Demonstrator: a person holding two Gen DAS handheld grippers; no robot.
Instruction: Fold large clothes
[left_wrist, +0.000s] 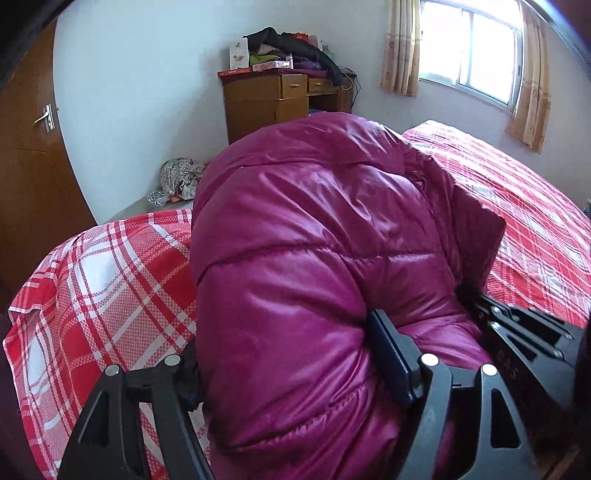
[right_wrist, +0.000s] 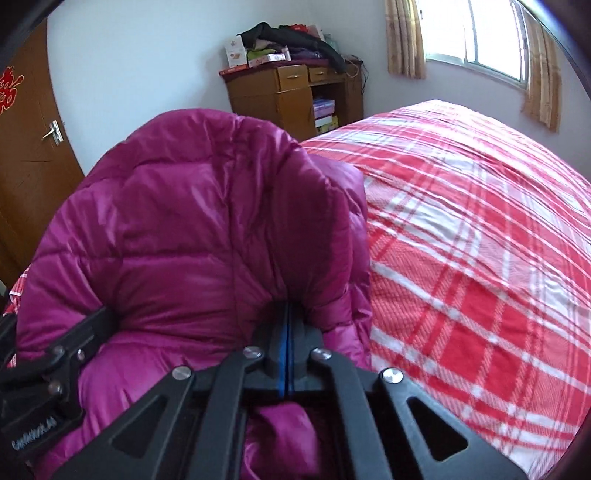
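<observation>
A puffy magenta down jacket (left_wrist: 314, 221) lies bunched on a bed with a red-and-white plaid cover (left_wrist: 110, 280). My left gripper (left_wrist: 284, 339) stands wide around a thick fold of the jacket. One finger (left_wrist: 391, 358) dents the fabric and the other is half hidden under the jacket's left edge. In the right wrist view the jacket (right_wrist: 184, 221) fills the left half. My right gripper (right_wrist: 288, 310) is shut, with its tips pinching a pucker of the fabric. The left gripper's body (right_wrist: 55, 354) shows at that view's left edge.
The plaid bed cover (right_wrist: 480, 258) stretches away to the right. A wooden desk (left_wrist: 266, 99) piled with clothes and boxes stands against the far wall. A brown door (left_wrist: 29, 147) is at the left, a curtained window (left_wrist: 472, 55) at the right. A crumpled bag (left_wrist: 177, 177) lies on the floor.
</observation>
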